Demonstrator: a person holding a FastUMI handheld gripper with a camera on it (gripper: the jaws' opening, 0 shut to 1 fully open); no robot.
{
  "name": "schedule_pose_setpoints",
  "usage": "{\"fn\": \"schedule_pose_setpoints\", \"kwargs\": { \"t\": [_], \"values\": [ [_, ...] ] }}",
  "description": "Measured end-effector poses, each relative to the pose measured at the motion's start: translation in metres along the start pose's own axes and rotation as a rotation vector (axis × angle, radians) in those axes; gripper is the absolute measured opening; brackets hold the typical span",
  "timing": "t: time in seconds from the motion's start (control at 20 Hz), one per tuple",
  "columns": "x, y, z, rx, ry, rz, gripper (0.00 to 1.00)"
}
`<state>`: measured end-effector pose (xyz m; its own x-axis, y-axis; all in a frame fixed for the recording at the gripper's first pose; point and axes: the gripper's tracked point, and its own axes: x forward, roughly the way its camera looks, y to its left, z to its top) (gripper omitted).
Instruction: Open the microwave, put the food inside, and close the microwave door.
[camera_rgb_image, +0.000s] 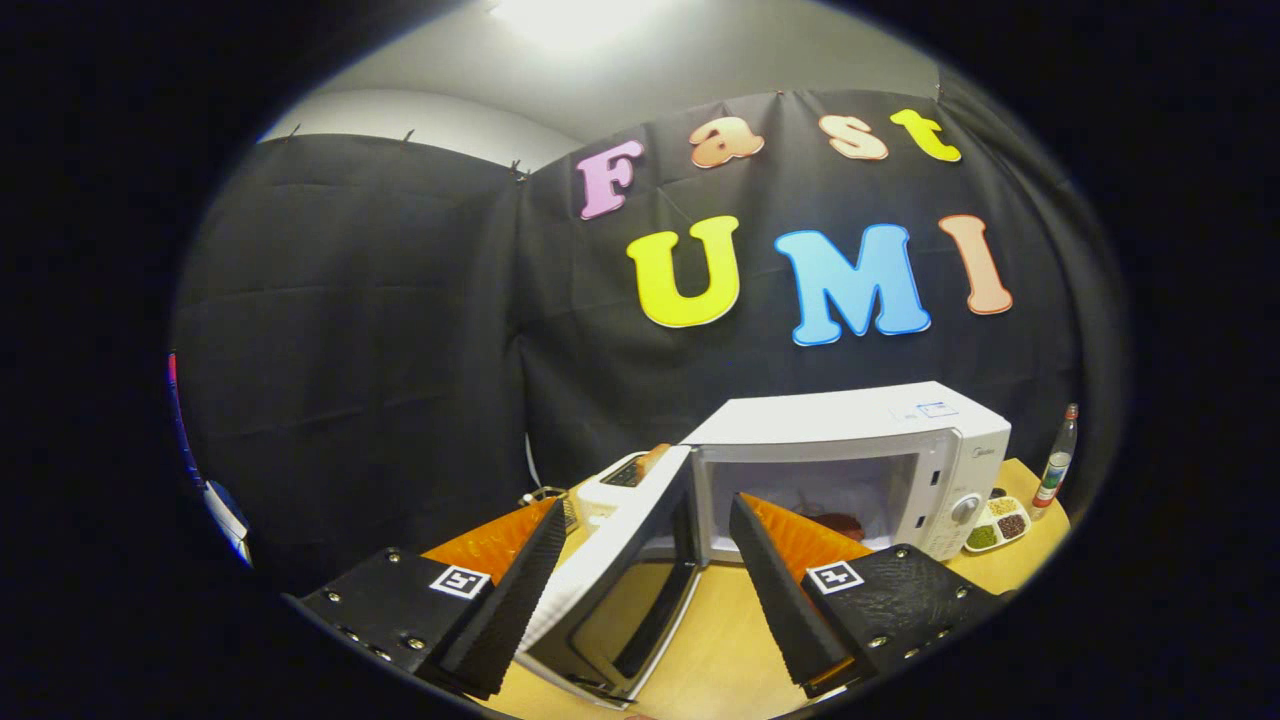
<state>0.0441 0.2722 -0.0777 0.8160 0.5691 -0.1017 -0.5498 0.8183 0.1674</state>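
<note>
The food is sitting inside the white microwave on the wooden table, half hidden behind the right finger, so its kind and long axis are hard to make out. The microwave door is swinging wide open toward the near left, lying between the spread fingers of the gripper, which is gripping nothing. A sectioned tray and a bottle are standing to the microwave's right.
</note>
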Motion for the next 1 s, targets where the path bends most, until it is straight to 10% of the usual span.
{"fn": "schedule_pose_setpoints", "kwargs": {
  "t": [0.55, 1.0],
  "values": [
    [-0.026, 0.153, -0.046, -0.041, 0.069, 0.282, 0.93],
    [-0.012, 0.164, -0.129, -0.076, 0.259, 0.305, 0.08]
  ]
}}
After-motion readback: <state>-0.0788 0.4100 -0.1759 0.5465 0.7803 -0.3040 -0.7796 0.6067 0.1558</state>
